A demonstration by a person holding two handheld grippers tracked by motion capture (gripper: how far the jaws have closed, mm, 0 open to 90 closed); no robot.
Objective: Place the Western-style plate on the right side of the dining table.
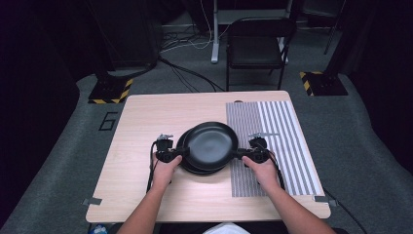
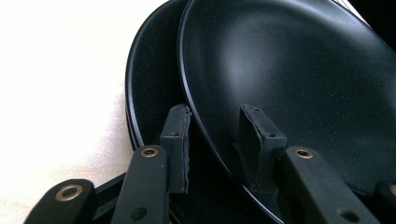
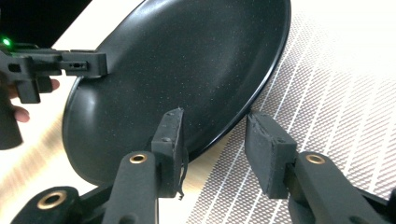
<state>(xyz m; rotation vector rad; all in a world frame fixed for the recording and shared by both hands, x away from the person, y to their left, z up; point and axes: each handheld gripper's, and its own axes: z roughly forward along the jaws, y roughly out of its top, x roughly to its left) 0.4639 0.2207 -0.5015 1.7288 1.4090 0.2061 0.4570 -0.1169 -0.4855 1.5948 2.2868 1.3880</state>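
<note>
Pale wood counter [image 1: 141, 161], black plates stacked just left of the striped mat [image 1: 272, 146].
Top plate [image 1: 210, 144]: rigid, glossy, breakable (likely slippery); left tool [image 1: 179, 153] and right tool [image 1: 242, 154] straddle opposite rims, jaws part-open, not clamped — grip the rims.

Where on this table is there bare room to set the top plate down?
Bare wood lies left of the plate stack and along the table's far edge. The striped mat right of the top plate is bare too. The middle, with both tongs, is crowded.
</note>
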